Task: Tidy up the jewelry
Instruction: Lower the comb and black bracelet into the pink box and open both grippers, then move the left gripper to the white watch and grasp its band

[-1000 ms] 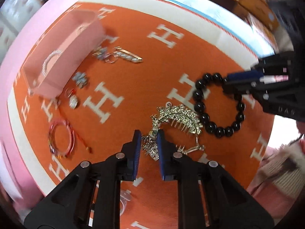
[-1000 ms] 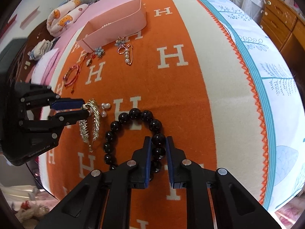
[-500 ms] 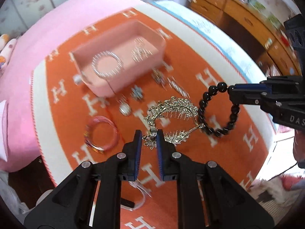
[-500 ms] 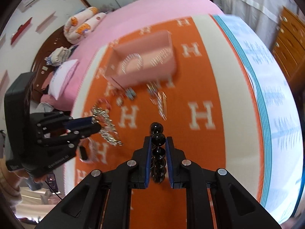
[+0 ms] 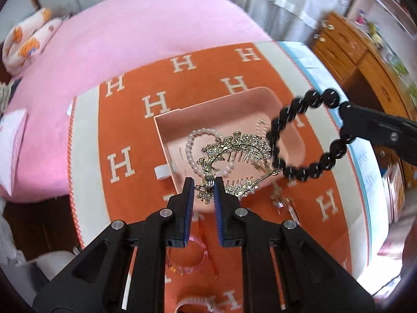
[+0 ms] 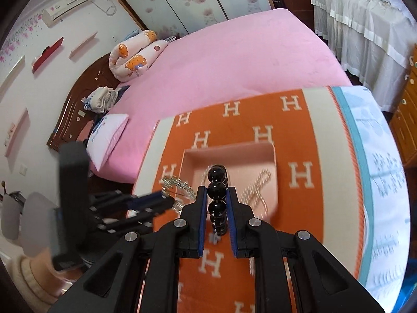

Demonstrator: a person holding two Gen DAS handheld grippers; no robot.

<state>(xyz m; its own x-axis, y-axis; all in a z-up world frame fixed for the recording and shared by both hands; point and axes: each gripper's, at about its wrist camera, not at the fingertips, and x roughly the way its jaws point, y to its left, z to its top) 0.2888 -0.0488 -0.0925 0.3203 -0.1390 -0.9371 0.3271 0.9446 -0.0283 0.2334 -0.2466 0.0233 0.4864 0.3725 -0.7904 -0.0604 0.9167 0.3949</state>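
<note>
My left gripper (image 5: 204, 182) is shut on a gold rhinestone hair comb (image 5: 235, 151) and holds it in the air over the near part of the pink tray (image 5: 216, 101). My right gripper (image 6: 216, 191) is shut on a black bead bracelet (image 6: 216, 190), which hangs over the tray (image 6: 234, 150); in the left wrist view the bracelet (image 5: 297, 120) hangs over the tray's right side. A pearl bracelet (image 5: 192, 140) and a silver piece (image 6: 256, 186) lie inside the tray.
The tray sits on an orange H-patterned blanket (image 5: 125, 161) on a pink bed (image 5: 130, 26). A red bangle (image 5: 186, 258), a clear clip (image 5: 284, 206) and a white ring (image 5: 161, 172) lie on the blanket near me. A wooden dresser (image 5: 365, 60) stands at right.
Both grippers lifted their pieces off the blanket and carried them forward, so the comb and the black bracelet now hang over the pink tray.
</note>
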